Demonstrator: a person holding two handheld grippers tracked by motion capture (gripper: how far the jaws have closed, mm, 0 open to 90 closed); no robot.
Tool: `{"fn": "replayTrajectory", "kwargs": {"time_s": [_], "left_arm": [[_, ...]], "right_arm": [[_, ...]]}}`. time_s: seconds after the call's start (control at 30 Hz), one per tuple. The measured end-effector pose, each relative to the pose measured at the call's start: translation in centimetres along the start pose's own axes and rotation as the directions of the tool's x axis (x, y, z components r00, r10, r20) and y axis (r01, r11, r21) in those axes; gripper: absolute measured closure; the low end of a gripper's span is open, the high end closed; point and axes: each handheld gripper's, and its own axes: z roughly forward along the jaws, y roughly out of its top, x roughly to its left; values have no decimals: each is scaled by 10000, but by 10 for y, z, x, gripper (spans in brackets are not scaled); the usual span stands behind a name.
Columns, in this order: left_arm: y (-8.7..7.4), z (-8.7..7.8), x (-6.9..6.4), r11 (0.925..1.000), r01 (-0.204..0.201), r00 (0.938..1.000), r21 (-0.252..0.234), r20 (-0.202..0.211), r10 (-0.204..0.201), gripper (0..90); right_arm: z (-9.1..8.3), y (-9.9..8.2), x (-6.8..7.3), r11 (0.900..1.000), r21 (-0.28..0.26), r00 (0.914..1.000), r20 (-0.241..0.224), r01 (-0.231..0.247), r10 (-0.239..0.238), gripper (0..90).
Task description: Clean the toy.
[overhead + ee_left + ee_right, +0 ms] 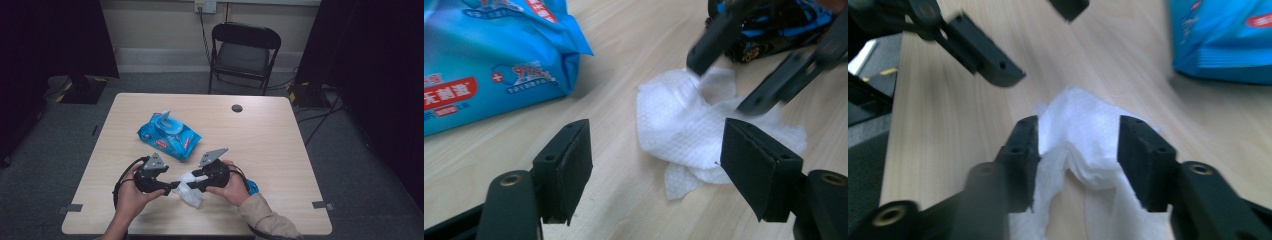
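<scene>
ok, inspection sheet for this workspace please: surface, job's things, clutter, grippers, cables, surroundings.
Surface: light wood-grain table, bare apart from the items below.
Job's things: crumpled white wet wipe; blue plastic wipe pack, flap lid raised.
Clutter: blue and black toy car behind the wipe.
Grippers: left hand-held gripper open, nothing between its jaws; right hand-held gripper open, jaws astride the wipe.
Cables: black cable loops from the left gripper.
Surroundings: black folding chair, wall socket, grey floor.
</scene>
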Motion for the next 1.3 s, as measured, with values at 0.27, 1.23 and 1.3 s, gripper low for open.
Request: {"fn": "replayTrajectory", "kwargs": {"time_s": [0.27, 1.23, 1.3], "left_arm": [[7, 18, -10, 9986, -457, 9972, 247, 597, 442, 285], [8, 36, -10, 9972, -549, 9956, 510, 787, 508, 278], [8, 36, -10, 9966, -608, 9952, 549, 800, 563, 277]], "right_arm": [[-42, -20, -12, 9961, -756, 9938, 975, -460, 533, 314], [-39, -72, -34, 9904, 819, 9704, 2240, -1109, 901, 208], [-37, -71, -35, 9906, 831, 9709, 2226, -1086, 878, 213]]}}
